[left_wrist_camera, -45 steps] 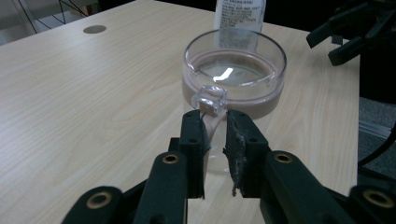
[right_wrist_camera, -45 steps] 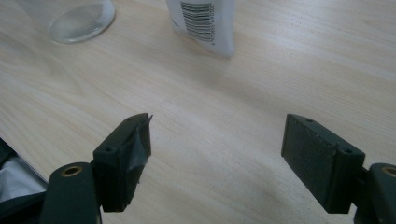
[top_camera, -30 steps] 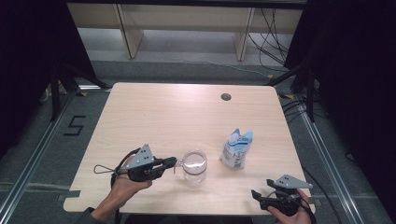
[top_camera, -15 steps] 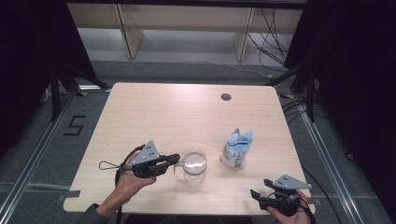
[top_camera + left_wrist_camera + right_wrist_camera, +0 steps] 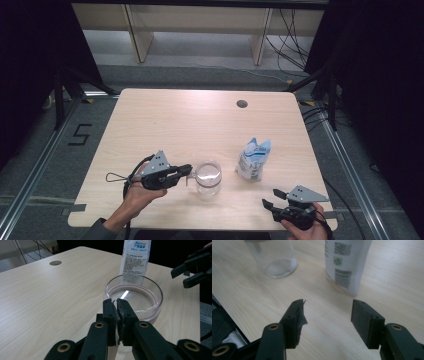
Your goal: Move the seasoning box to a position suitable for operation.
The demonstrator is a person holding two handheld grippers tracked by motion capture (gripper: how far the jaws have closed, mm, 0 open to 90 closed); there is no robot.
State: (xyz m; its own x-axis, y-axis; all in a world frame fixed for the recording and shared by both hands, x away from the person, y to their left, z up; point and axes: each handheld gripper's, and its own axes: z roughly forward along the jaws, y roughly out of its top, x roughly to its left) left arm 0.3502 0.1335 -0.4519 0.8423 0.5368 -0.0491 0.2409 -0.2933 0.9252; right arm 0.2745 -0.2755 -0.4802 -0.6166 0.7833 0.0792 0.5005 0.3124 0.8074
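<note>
The left gripper [image 5: 186, 171] has its fingers pinching the rim of the clear glass cup [image 5: 208, 177] near the pale wooden desk's [image 5: 190, 125] front edge, beside the white plastic pouch [image 5: 253, 159], while the right gripper [image 5: 269, 206] hangs spread, so a thin, slippery hold could tip the cup.

Left gripper [image 5: 186, 172]: shifted slightly toward 3 o'clock; jaws pressed together at the glass cup's [image 5: 208, 176] 9 o'clock rim, having closed the small gap seen a second ago. Right gripper [image 5: 268, 206]: drifted marginally toward 6 o'clock.
</note>
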